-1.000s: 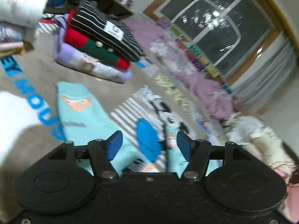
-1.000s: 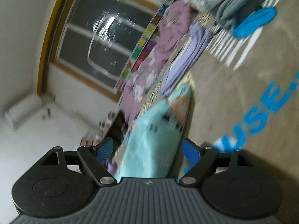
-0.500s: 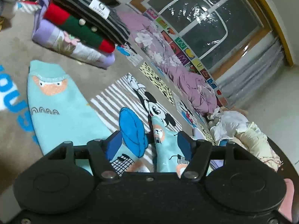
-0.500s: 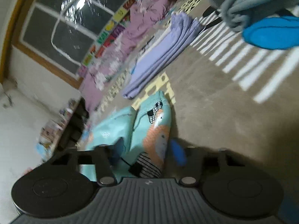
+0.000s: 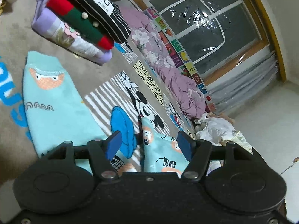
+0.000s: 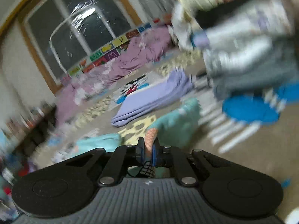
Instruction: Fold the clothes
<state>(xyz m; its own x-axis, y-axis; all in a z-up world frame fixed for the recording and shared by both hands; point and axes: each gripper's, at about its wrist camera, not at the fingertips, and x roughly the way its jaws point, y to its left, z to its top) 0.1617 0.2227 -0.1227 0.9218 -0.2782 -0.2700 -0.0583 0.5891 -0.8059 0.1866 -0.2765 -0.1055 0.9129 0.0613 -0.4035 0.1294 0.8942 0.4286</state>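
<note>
Dim indoor light, right view motion-blurred

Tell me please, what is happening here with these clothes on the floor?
A person with a gripper in each hand is folding light blue children's pants on a cartoon rug. The right gripper has just closed on one pant leg. The left gripper is open above the other leg, not gripping it. A stack of folded clothes lies nearby.

Light-teal printed trousers (image 5: 50,102) lie on the carpet, legs spread apart, one edge lifted
</note>
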